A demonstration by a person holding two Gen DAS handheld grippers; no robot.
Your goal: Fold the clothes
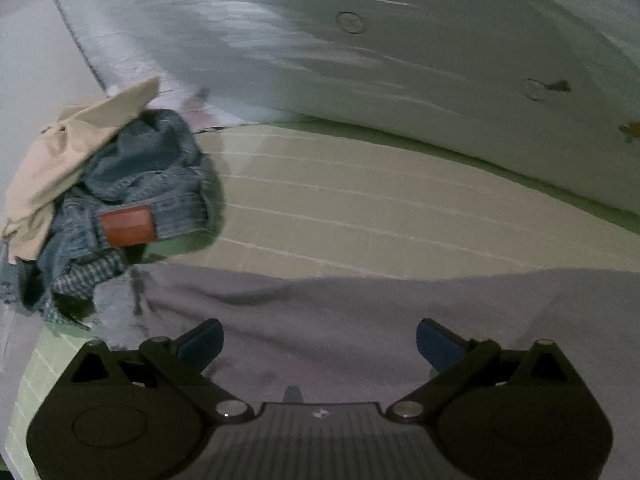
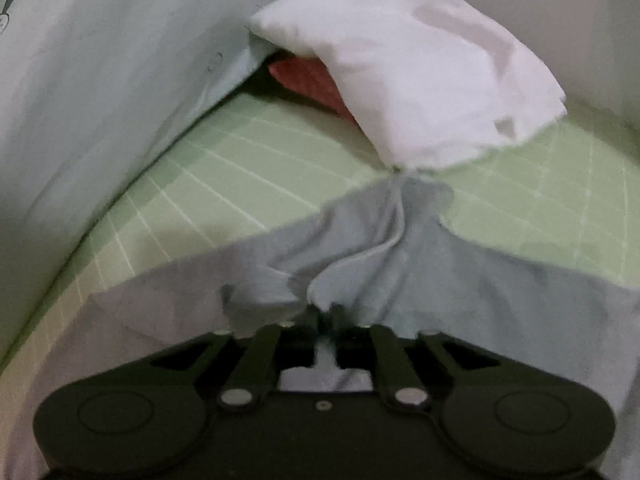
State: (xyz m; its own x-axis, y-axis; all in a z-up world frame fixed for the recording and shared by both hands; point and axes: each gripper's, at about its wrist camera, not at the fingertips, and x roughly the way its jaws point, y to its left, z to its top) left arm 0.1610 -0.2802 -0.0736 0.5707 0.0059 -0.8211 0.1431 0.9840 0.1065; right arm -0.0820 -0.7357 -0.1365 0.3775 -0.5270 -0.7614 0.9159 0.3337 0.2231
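A grey garment [image 1: 360,312] lies spread on the green gridded bed sheet [image 1: 360,200]. My left gripper [image 1: 320,344] is open just above it, its blue fingertips [image 1: 202,342] wide apart and empty. In the right wrist view my right gripper [image 2: 323,314] is shut on a bunched fold of the same grey garment [image 2: 360,248], which puckers into creases running away from the jaws.
A pile of clothes with blue jeans [image 1: 136,184] and a beige piece [image 1: 60,160] sits at the left. A pale blanket [image 1: 360,40] rises behind. A white pillow [image 2: 420,76] lies over a red item [image 2: 308,80] ahead of the right gripper.
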